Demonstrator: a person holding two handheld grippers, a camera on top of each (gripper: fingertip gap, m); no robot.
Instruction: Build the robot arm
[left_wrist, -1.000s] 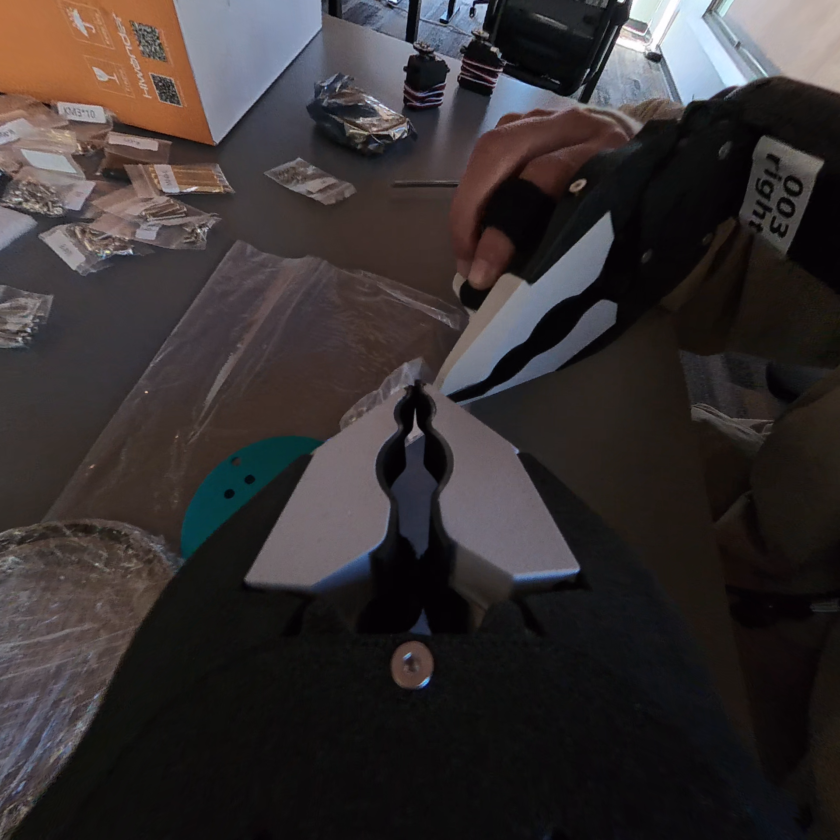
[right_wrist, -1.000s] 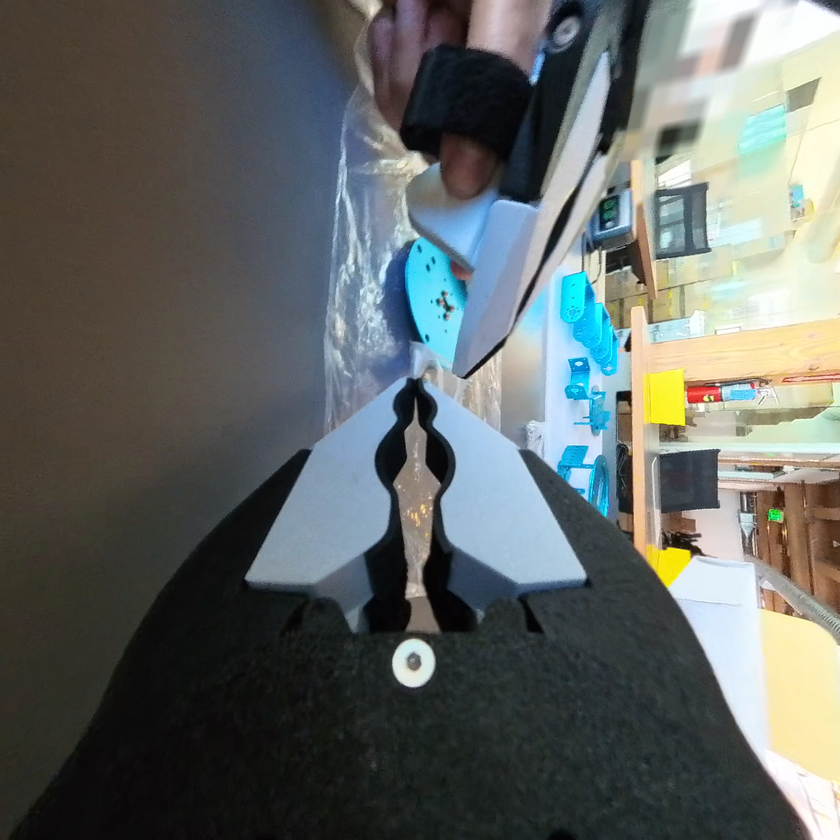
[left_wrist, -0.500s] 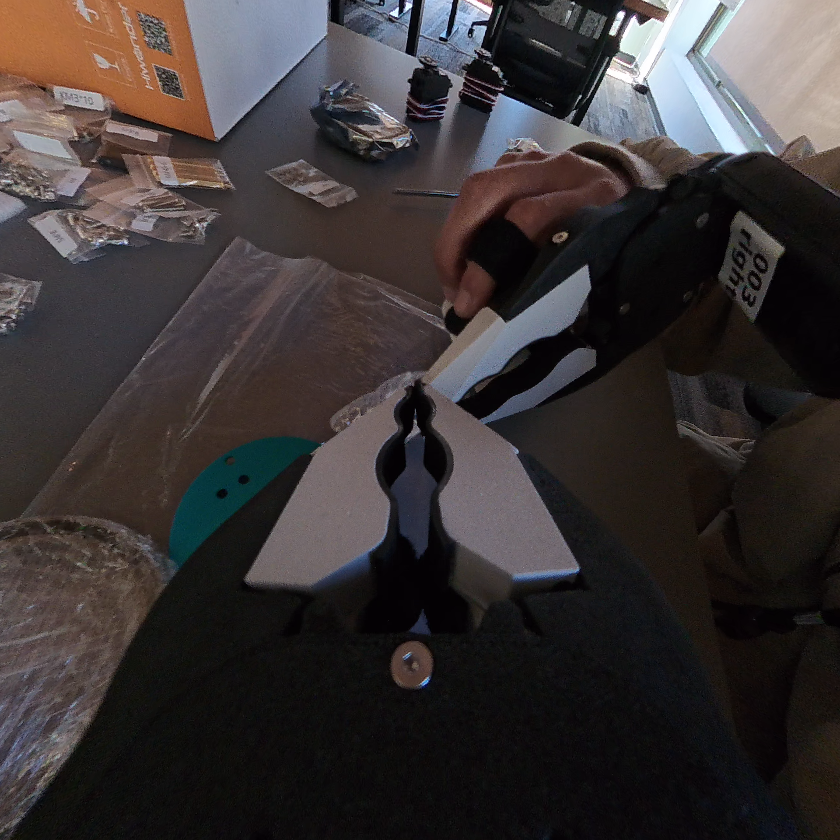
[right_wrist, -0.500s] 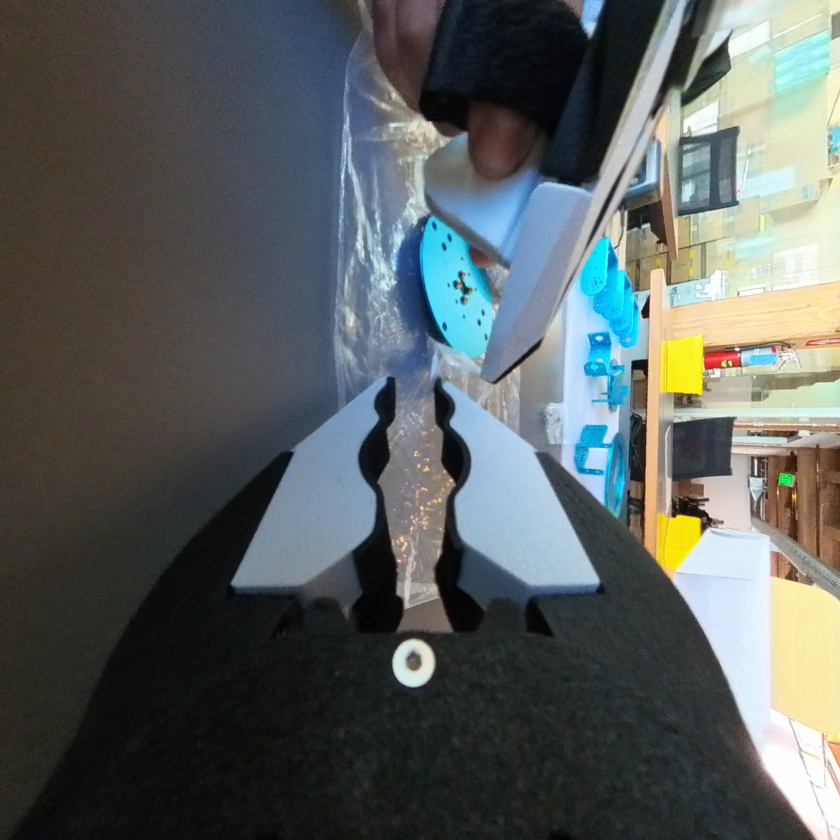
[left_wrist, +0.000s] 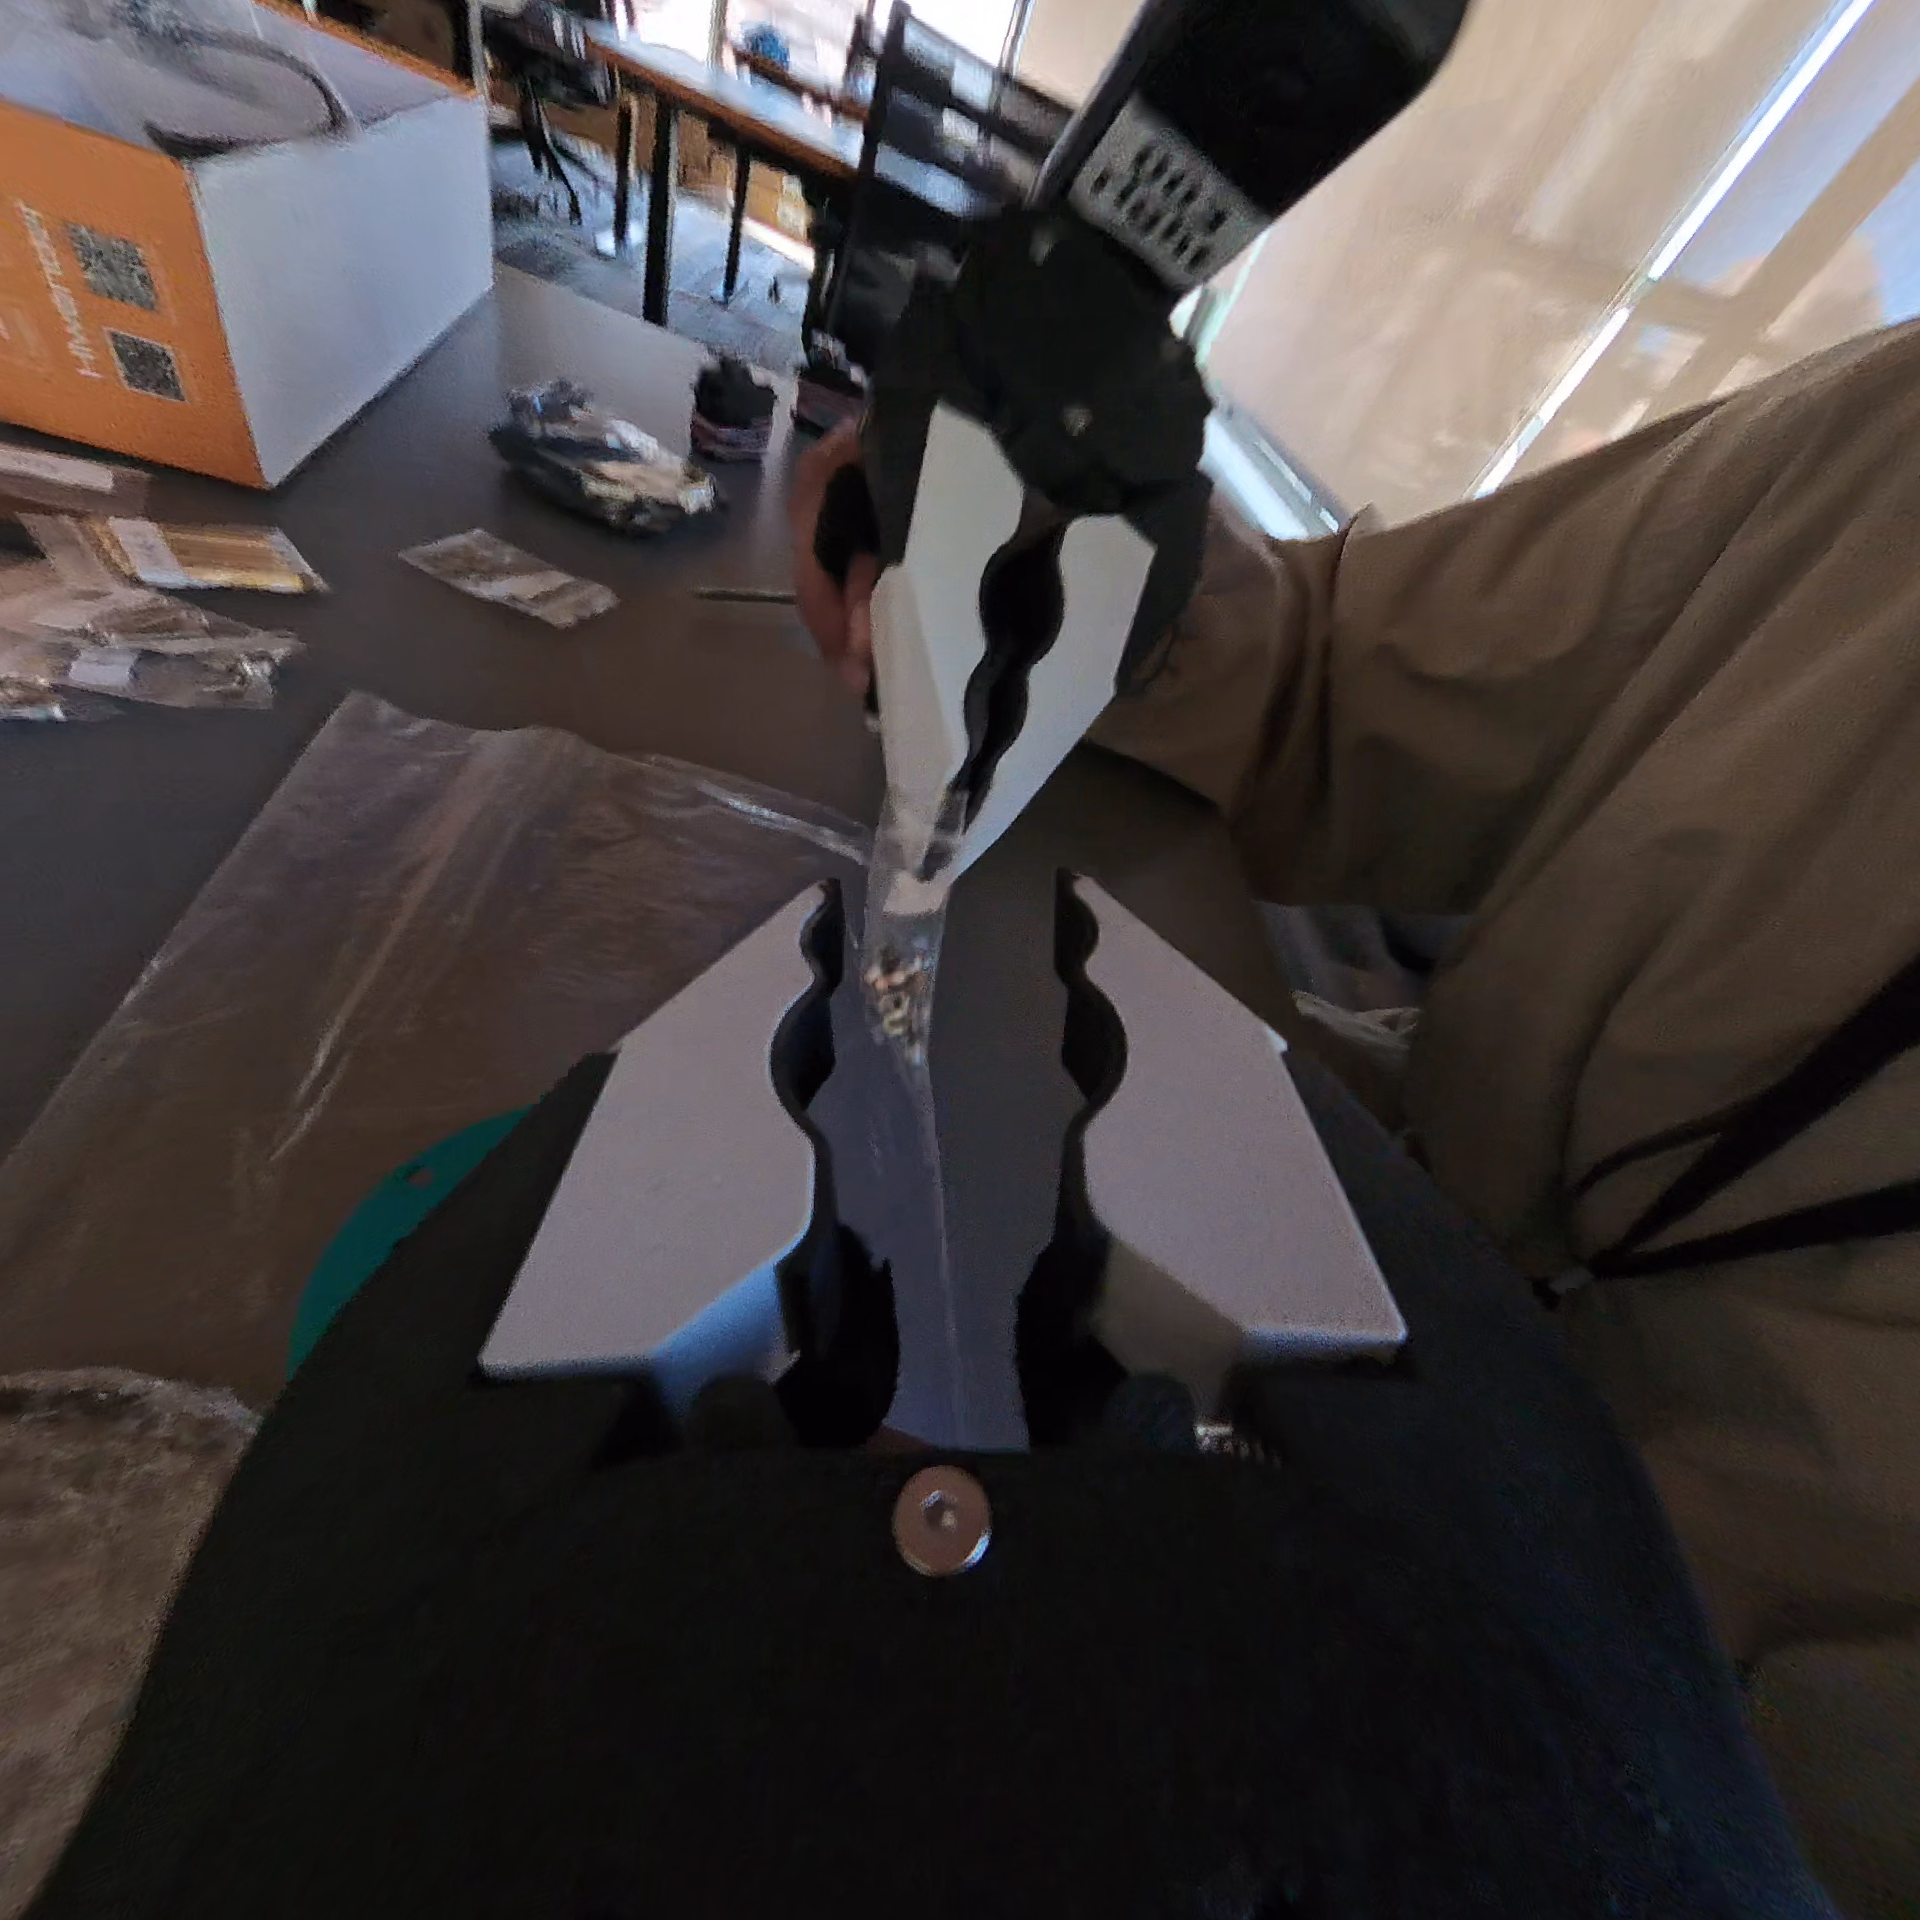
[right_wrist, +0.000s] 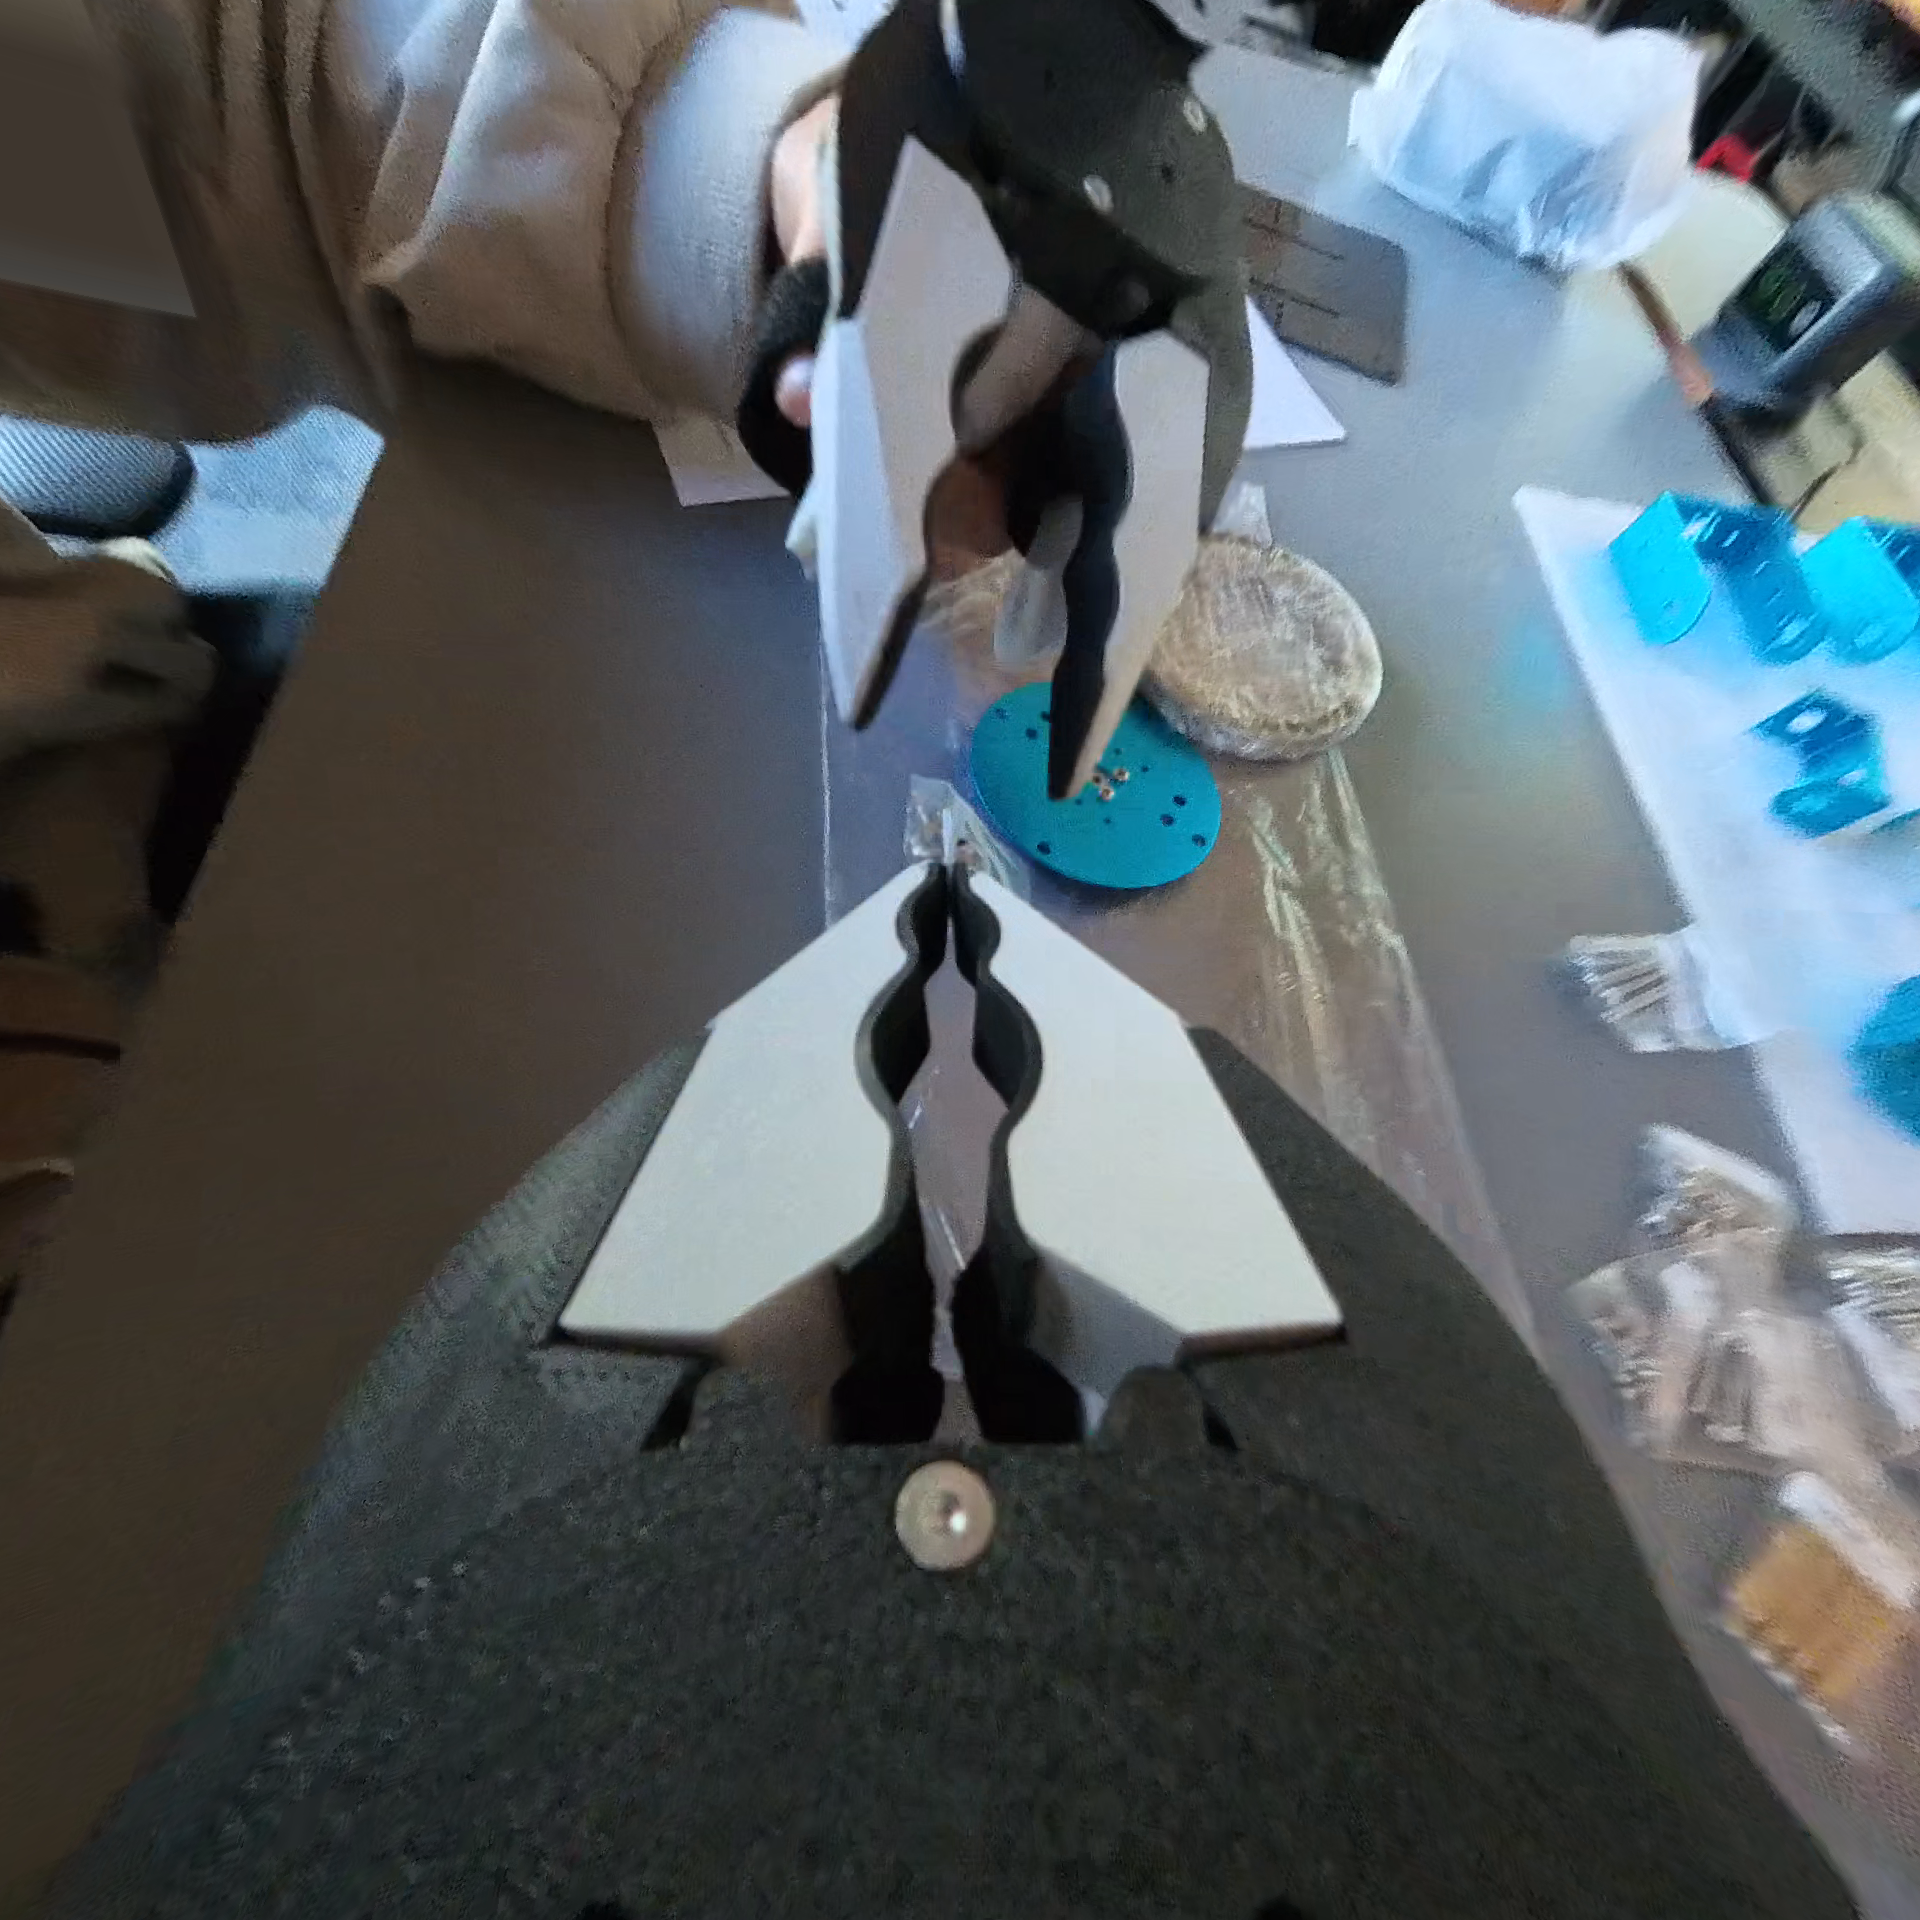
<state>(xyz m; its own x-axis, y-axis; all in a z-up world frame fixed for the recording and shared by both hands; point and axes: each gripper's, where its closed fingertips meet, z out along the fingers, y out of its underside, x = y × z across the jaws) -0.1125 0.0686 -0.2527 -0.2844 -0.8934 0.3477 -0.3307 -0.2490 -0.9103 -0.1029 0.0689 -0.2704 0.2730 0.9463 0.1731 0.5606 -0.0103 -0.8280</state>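
Small clear bag (right_wrist: 940, 831) pinched by right gripper (right_wrist: 948, 883); contents blurred.

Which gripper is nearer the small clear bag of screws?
Right. The right gripper is shut on the small clear bag of screws, pinching its top edge. The left gripper is open, its fingers either side of the hanging bag without gripping it.

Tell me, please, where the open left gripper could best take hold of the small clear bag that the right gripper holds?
Probably the flat film below the screw cluster. The small clear bag hangs edge-on from the shut right gripper, running between the fingers of the open left gripper, so closing from both flat sides there should pinch film, not screws.
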